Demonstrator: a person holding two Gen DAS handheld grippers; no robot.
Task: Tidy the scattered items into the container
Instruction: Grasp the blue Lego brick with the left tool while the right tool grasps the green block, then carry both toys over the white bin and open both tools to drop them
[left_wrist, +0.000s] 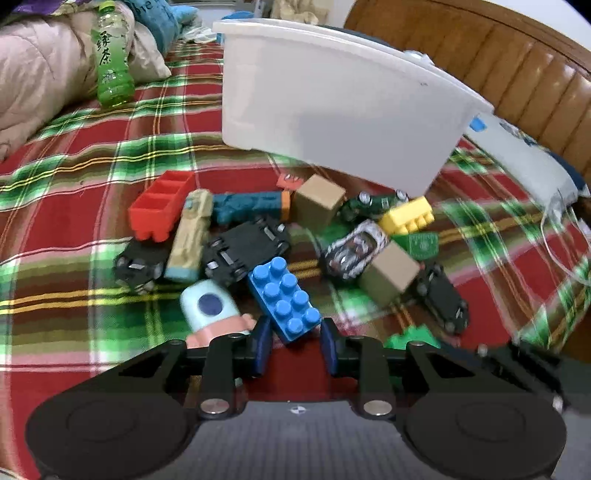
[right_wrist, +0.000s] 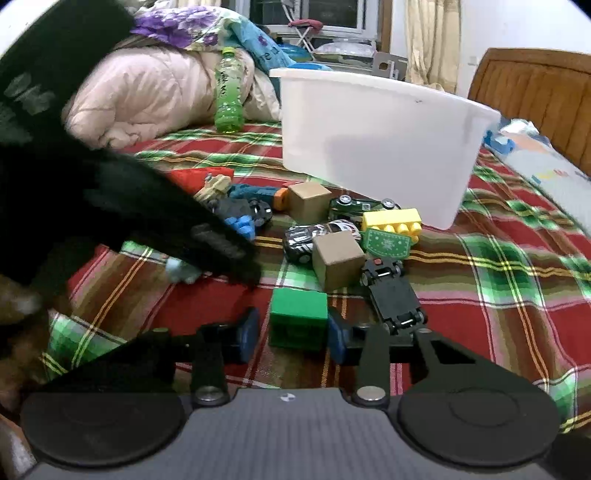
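Note:
Toys lie heaped on the plaid bedspread in front of a white bin (left_wrist: 332, 96) (right_wrist: 373, 136). My left gripper (left_wrist: 295, 345) is open, its blue pads flanking the near end of a blue studded brick (left_wrist: 284, 299) that rests on the bed; I see no firm press. My right gripper (right_wrist: 295, 334) is also open around a green block (right_wrist: 298, 319): the right pad touches it and a sliver of bedspread shows at the left pad. In the pile are a red brick (left_wrist: 159, 206), a yellow brick (left_wrist: 406, 216) (right_wrist: 393, 221), two cardboard cubes (left_wrist: 317, 201) (right_wrist: 338, 260) and several toy cars.
A green tea bottle (left_wrist: 112, 55) (right_wrist: 229, 92) leans on a pink quilt (right_wrist: 147, 96) at the back left. The wooden headboard (left_wrist: 498, 55) rises behind the bin, with a pillow (left_wrist: 524, 155) beside it. The left hand's dark tool and sleeve (right_wrist: 110, 192) cross the right wrist view.

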